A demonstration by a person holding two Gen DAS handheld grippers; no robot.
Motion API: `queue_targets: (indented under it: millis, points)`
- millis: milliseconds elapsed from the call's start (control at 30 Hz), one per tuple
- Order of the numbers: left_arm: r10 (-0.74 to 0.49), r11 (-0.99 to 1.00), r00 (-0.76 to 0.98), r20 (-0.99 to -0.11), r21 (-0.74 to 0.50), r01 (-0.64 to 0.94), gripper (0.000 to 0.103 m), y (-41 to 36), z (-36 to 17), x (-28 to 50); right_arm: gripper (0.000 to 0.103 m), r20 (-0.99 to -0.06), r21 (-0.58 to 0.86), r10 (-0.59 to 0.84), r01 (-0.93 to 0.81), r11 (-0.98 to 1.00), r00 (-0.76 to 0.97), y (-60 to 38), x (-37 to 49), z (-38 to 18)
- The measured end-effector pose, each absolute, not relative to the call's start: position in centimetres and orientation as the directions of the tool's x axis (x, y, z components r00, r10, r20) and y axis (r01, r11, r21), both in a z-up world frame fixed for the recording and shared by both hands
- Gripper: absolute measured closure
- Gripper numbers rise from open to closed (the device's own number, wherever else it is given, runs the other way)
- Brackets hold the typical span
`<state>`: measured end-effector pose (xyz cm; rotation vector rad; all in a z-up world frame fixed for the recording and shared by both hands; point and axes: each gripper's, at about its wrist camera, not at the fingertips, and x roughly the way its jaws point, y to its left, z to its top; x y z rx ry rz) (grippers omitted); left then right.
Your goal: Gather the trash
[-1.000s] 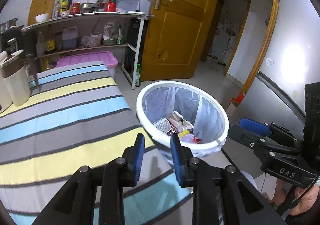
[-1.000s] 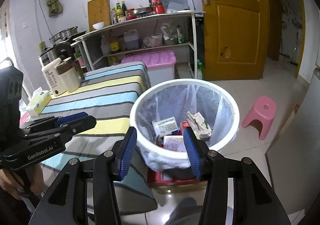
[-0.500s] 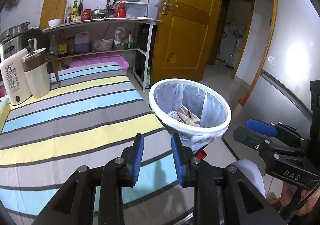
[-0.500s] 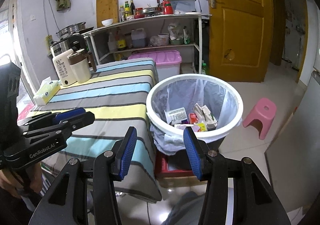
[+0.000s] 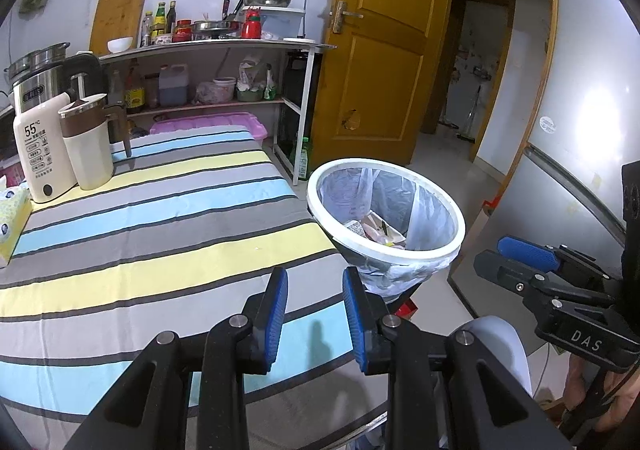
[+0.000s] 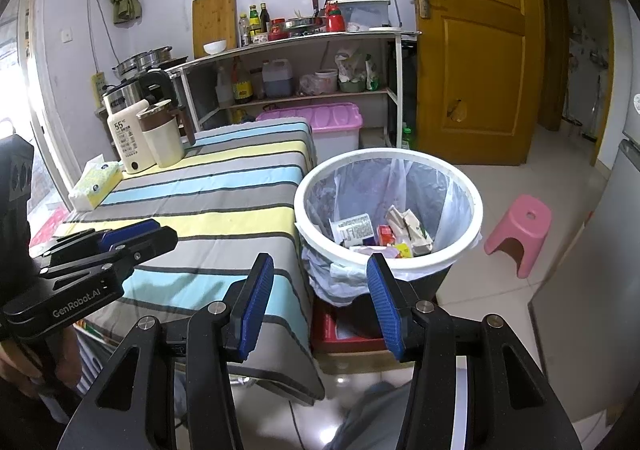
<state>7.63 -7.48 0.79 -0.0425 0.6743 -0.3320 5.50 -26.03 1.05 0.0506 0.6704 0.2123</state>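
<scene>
Trash (image 6: 382, 234) was seen in the bin (image 6: 460, 189) just past the right gripper (image 6: 320, 300), whose jaws were apart and empty.

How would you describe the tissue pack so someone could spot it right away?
Start at the striped table and go to its far corner, by the white kettle. The tissue pack lies flat there at the table's edge: the only soft, yellow-green packet beside the upright jugs.

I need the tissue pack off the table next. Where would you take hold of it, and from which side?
Grip the tissue pack across its narrow width, coming from above with the left tool. It lies flat at the striped table's far left edge, top face clear, and the white bottle stands just behind it.
</scene>
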Motion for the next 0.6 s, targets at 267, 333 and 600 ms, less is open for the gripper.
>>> queue_targets:
  millis: [267,333,600]
  points:
    - [-0.314,0.947,0.733,-0.603,-0.144,0.288,0.075,-7.52,0.83,7.62,0.053,-0.607,0.113,0.211,-0.18,0.977,0.766,-26.08,5.45,1.19]
    - [-0.31,0.948,0.735,-0.602,-0.141,0.285,0.075,-7.51,0.83,7.57,0.053,-0.607,0.112,0.21,-0.179,0.977,0.767,-26.07,5.45,1.2]
    - [-0.307,0.949,0.737,-0.602,-0.137,0.284,0.075,-7.47,1.02,7.42,0.053,-0.607,0.112,0.209,-0.178,0.978,0.766,-26.04,5.44,1.19]
